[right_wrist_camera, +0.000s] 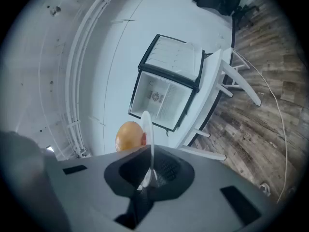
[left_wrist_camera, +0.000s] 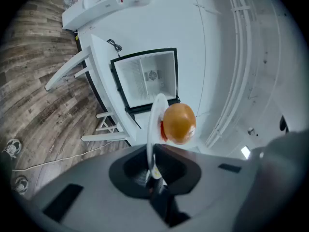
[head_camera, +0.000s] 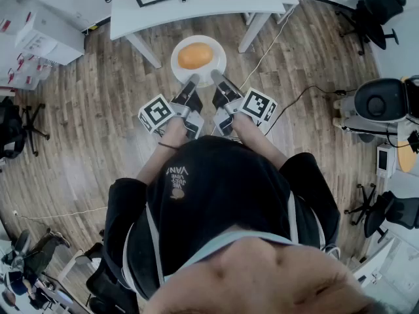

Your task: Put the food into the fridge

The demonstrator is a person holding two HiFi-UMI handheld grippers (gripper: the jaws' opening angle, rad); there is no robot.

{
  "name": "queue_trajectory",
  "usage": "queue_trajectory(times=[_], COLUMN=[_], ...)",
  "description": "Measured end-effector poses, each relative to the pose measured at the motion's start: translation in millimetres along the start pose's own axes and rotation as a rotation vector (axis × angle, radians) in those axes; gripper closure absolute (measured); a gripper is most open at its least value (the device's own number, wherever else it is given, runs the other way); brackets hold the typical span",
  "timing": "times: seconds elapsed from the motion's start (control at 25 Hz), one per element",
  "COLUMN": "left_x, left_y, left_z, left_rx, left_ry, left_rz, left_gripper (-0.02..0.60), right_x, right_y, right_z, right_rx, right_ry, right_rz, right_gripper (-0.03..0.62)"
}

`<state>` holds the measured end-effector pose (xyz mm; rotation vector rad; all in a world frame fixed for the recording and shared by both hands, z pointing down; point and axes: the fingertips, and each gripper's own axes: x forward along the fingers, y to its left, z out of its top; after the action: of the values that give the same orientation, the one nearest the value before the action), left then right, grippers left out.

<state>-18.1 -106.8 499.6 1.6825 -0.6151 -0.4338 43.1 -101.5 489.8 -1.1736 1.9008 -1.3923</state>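
Left gripper [head_camera: 194, 80]: fingers nearly together, clamped on the thin rim of the one round white plate [head_camera: 178, 63] at its lower-left edge. In the left gripper view the plate [left_wrist_camera: 153, 115] runs edge-on up from the left gripper [left_wrist_camera: 153, 174], w/ the rim pinched between both pads.

Right gripper [head_camera: 216, 78]: same state, fingers all but closed on the same plate's lower-right rim. In the right gripper view the plate [right_wrist_camera: 147, 129] also stands edge-on, w/ its rim seated in the right gripper [right_wrist_camera: 147, 178]. So 2 grippers, 1 plate, held side by side near the top centre of the head view.

On the plate: 1 smooth, rounded orange-brown piece of food [head_camera: 196, 55], sitting approx mid-plate. It shows right of the plate edge in the left gripper view [left_wrist_camera: 179, 123] and left of it in the right gripper view [right_wrist_camera: 129, 136].

Behind the fingers are 2 marker cubes, 1 per gripper [head_camera: 157, 113] [head_camera: 259, 104].

Plate is in the air over the wood plank floor [head_camera: 85, 110], just below the white counter [head_camera: 196, 6] along the top of the head view.

On that counter is 1 small black-framed fridge [left_wrist_camera: 147, 76] [right_wrist_camera: 161, 98], door open, white inside. The food is outside it, apart from the opening.

1 black office chair [head_camera: 378, 8] is at upper right of the head view.
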Motion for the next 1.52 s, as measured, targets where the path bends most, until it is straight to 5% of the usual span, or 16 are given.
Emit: queue_trajectory(times=[1.52], left_x=[25], left_y=[3], left_z=[4], left_rx=[0.018], left_ry=[0.091], left_rz=[-0.054], left_gripper=[0.549], right_x=[2], right_y=[-9], right_z=[20], right_rx=[-0.013], right_ry=[-0.137], right_rz=[0.003], right_gripper=[0.572])
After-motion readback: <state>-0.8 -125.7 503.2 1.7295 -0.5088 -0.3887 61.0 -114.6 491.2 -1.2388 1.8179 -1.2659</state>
